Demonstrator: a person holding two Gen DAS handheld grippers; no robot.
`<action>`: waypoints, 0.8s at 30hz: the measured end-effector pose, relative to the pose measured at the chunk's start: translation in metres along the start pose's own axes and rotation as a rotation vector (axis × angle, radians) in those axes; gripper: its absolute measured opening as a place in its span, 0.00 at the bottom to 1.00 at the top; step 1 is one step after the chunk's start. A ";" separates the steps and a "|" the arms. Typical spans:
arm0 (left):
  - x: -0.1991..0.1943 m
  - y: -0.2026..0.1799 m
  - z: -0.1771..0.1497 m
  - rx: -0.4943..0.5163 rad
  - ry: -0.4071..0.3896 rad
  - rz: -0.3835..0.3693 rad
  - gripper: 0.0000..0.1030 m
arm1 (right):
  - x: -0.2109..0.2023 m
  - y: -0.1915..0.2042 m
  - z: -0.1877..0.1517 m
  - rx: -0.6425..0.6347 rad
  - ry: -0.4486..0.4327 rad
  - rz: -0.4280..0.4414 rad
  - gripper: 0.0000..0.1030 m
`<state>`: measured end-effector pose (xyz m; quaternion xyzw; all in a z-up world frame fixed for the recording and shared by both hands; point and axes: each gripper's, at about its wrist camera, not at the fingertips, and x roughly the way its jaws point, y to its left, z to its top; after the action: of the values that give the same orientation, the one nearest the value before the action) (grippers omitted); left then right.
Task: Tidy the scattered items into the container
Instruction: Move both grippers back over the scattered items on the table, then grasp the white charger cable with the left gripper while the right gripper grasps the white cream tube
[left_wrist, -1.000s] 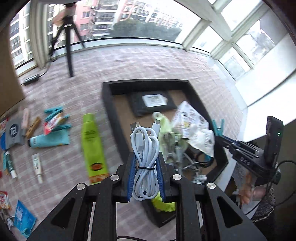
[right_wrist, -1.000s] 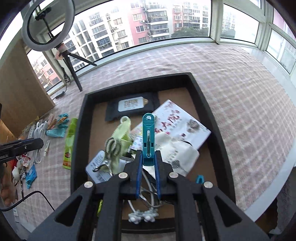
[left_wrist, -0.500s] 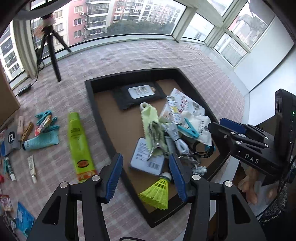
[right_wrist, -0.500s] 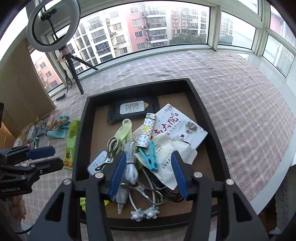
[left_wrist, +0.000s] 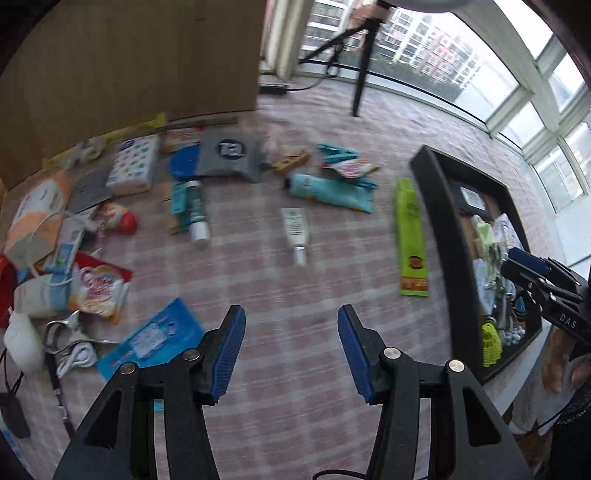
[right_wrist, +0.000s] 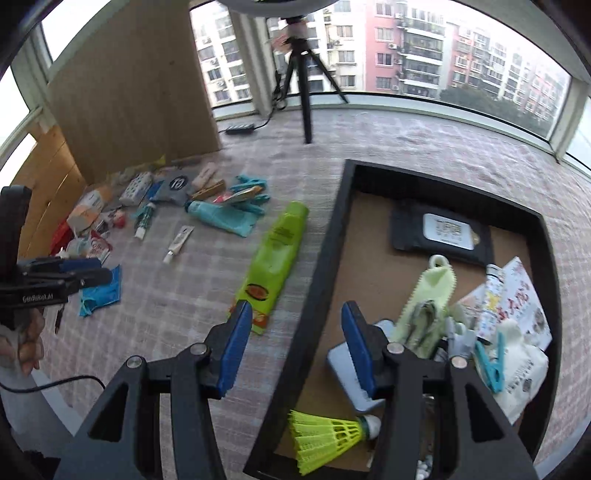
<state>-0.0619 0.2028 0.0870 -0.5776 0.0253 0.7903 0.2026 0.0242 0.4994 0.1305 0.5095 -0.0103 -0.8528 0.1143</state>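
I see home sunroom, high in apartment block: curved wall of windows (right_wrist: 461, 55) looks onto residential towers (right_wrist: 424, 44). Pink checked cloth (left_wrist: 277, 280) covers surface, wood-panel cabinet (right_wrist: 129, 96) at back. Ring-light tripod (right_wrist: 303, 81) by window. Household toiletries and snack packets (left_wrist: 99, 288) lie scattered beside black tray (right_wrist: 325, 258).

Both grippers now stand empty and wide: the white cable and the blue clothespin (right_wrist: 489, 360) lie in the black tray (right_wrist: 317, 258). The left gripper (left_wrist: 291, 345) now hangs over the checked cloth (left_wrist: 258, 280) left of the tray, and the right gripper (right_wrist: 295, 343) straddles its left wall.
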 end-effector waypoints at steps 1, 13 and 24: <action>-0.002 0.016 -0.003 -0.028 -0.001 0.014 0.48 | 0.008 0.010 0.002 -0.023 0.020 0.004 0.48; -0.034 0.162 0.006 -0.227 -0.047 0.179 0.48 | 0.074 0.076 0.042 -0.029 0.159 0.129 0.48; -0.010 0.227 0.027 -0.325 0.030 0.125 0.49 | 0.142 0.134 0.082 -0.038 0.302 0.111 0.47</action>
<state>-0.1635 -0.0011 0.0613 -0.6118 -0.0642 0.7864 0.0566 -0.0874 0.3313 0.0650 0.6281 -0.0049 -0.7591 0.1711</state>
